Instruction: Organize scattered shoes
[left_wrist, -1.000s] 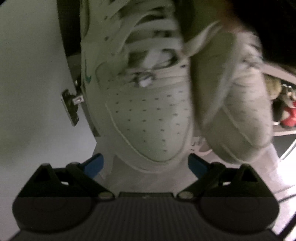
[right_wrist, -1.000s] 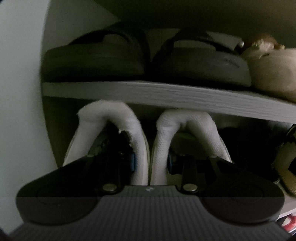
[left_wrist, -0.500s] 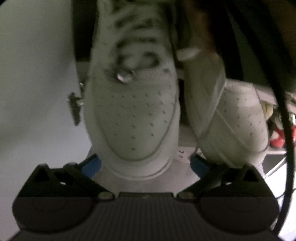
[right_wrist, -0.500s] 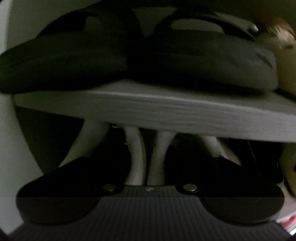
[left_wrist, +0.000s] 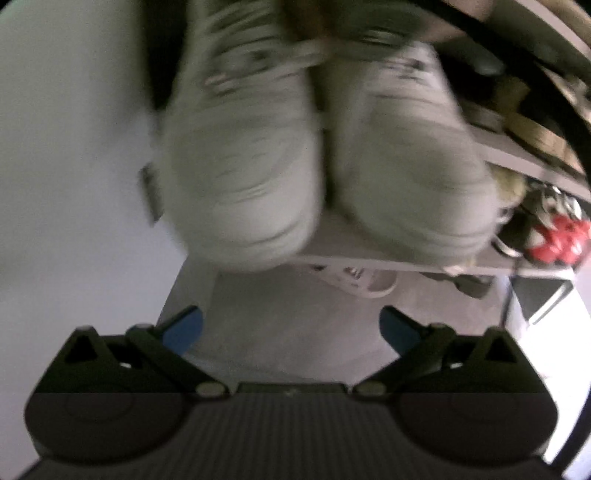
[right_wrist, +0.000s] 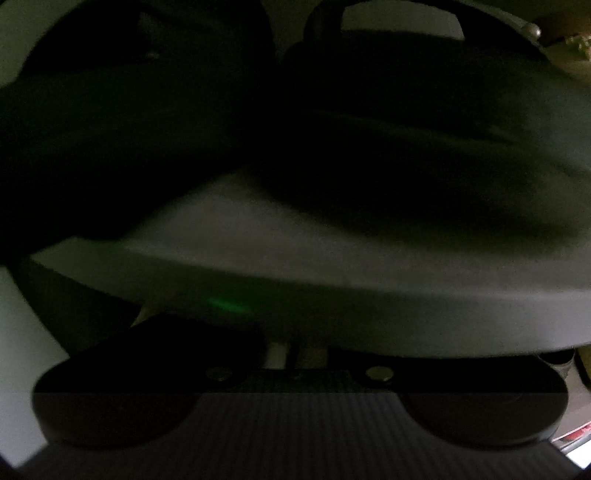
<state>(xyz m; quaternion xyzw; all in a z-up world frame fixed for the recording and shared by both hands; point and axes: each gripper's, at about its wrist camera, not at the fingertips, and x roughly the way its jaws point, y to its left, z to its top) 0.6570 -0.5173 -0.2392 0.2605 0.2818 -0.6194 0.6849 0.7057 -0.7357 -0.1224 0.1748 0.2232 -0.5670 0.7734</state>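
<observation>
In the left wrist view two white sneakers, the left one (left_wrist: 240, 177) and the right one (left_wrist: 413, 177), stand side by side, toes toward me, on a grey shelf board (left_wrist: 369, 263), blurred by motion. My left gripper (left_wrist: 291, 328) is open and empty, its blue pads (left_wrist: 183, 328) set back below the toes. In the right wrist view two black slides (right_wrist: 129, 140) (right_wrist: 424, 140) sit on a grey shelf (right_wrist: 332, 266). My right gripper reaches under that shelf; its fingers are hidden in the dark there. A sliver of white heels (right_wrist: 279, 354) shows between them.
A white wall (left_wrist: 66, 147) bounds the shelf unit on the left. More shoes, one with red parts (left_wrist: 554, 236), fill the shelves to the right. A white cord or strap (left_wrist: 354, 280) hangs below the sneaker shelf.
The left gripper has pulled back from the sneakers, which now sit together on the shelf. The right gripper has pushed further in under the slides' shelf, so the white heels are nearly hidden.
</observation>
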